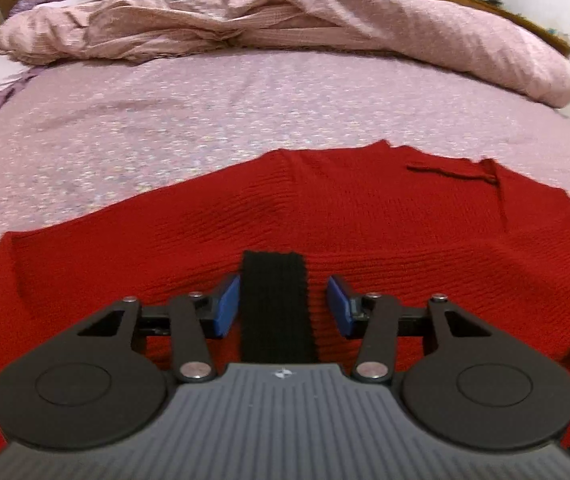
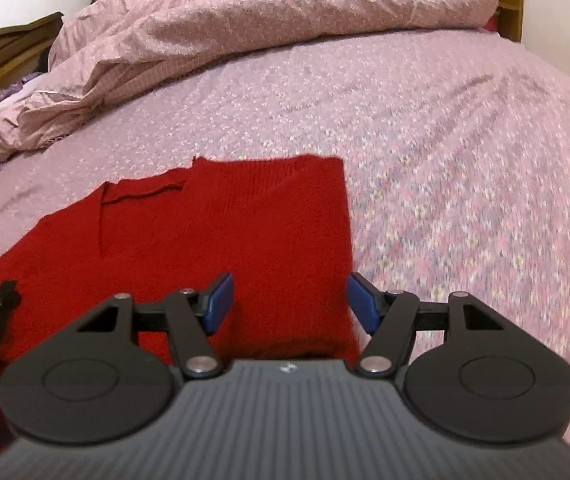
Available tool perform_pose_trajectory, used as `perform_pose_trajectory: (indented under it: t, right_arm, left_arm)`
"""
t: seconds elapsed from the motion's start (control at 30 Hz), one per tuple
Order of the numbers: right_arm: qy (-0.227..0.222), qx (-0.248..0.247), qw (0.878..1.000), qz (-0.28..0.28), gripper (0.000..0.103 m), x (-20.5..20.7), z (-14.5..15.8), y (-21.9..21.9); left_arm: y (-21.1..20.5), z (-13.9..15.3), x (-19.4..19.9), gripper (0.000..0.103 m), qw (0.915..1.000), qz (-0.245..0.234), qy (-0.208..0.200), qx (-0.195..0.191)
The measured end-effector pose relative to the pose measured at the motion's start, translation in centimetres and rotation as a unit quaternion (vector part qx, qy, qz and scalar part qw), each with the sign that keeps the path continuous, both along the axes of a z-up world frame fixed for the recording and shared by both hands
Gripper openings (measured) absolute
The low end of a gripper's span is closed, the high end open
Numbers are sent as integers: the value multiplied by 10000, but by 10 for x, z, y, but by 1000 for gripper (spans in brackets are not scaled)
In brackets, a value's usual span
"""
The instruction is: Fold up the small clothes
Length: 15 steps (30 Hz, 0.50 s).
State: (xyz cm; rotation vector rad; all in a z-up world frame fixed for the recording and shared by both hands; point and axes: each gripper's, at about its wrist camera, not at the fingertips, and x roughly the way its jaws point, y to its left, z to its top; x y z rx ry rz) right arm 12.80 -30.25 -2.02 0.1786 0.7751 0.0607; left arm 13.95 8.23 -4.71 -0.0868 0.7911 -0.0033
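**On the bed: red knit laid flat, both grippers poised at its near edge**

Across the lower half of both wrist views lies the red knit garment [image 1: 325,224], spread on the pink floral bedsheet [image 1: 165,128]. A rumpled pink duvet [image 1: 285,12] fills the top of the frame, well apart from the work.

Left gripper [image 1: 283,306]: jaws spread, nothing pinched. A black ribbed band [image 1: 274,304], apparently part of the garment, sits between the blue pads [image 1: 227,306]; contact cannot be told.

Right gripper [image 2: 290,304]: jaws spread, empty, over the garment's right-hand portion, with the right pad near the straight side edge [image 2: 345,220].

Handling judgement: ribbed knit, soft and limp, light, probably stretchy. It should drape and sag when lifted, and it is likely to cling to the sheet rather than slide. Not fragile, though the loose stitching seen at upper right of the left view could snag.

Grip advice: pinch the near hem at two spaced points, catching both layers, edge deep between the pads.
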Motion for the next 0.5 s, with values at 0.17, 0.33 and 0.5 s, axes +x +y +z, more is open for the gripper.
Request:
perform_pose_trajectory:
  t: [0.17,0.33,0.5]
  right_arm:
    - [197,15,9998,-83,65,21,-13,-4]
    - [161,593,9979,-215,72,26,-37,-15]
    - [50,478,9988,-19,74,25,-38,-13]
  left_arm:
    - [-7,-3,-1,47,9997,-213,-67,123]
    - [0,-10,8,49,9999,-119,-14,-69]
    - [0,-10,13,47,9998,-146,-75,-60]
